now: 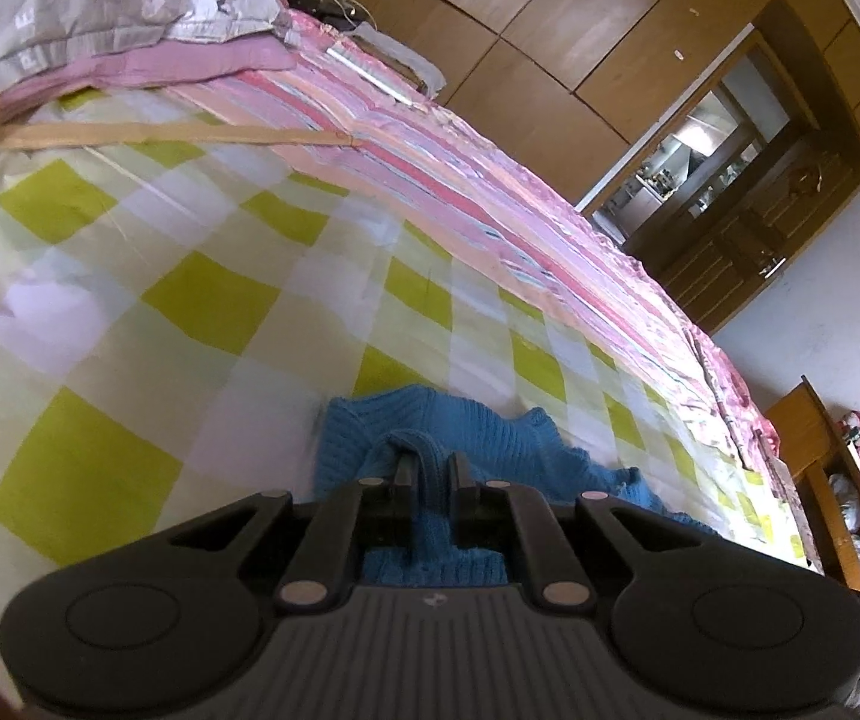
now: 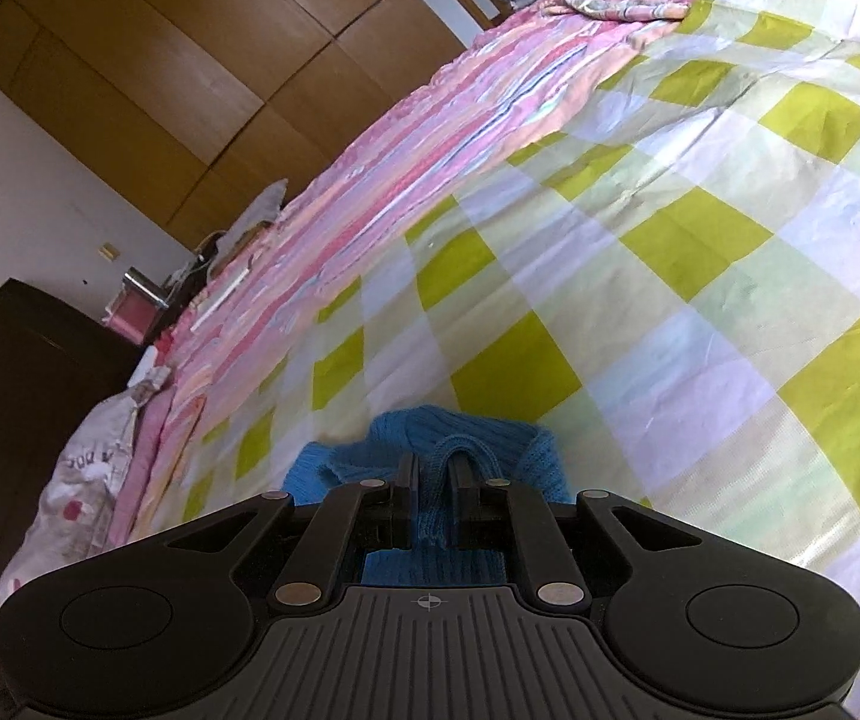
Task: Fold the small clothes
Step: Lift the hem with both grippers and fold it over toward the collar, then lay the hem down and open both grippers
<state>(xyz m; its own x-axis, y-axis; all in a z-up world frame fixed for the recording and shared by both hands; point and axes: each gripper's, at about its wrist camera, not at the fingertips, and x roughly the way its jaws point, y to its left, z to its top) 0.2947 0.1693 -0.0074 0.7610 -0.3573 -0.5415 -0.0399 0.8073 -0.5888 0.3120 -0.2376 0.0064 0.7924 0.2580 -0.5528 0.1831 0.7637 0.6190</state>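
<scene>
A small bright blue knitted sweater (image 1: 490, 438) with ribbed stitches lies bunched up on the bed. It is soft and wrinkled, not flat. One thick fold of it (image 2: 430, 504) stands up in a loop. The rest (image 2: 334, 462) lies crumpled beside that fold.

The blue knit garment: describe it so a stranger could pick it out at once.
Start from the bed's green-and-white checked sheet, edged by a pink striped quilt. At its near side lies the blue knit garment, a fold pinched in the left gripper and another in the right gripper. It is the only ribbed, solid blue fabric among pale checks and pinks.
</scene>
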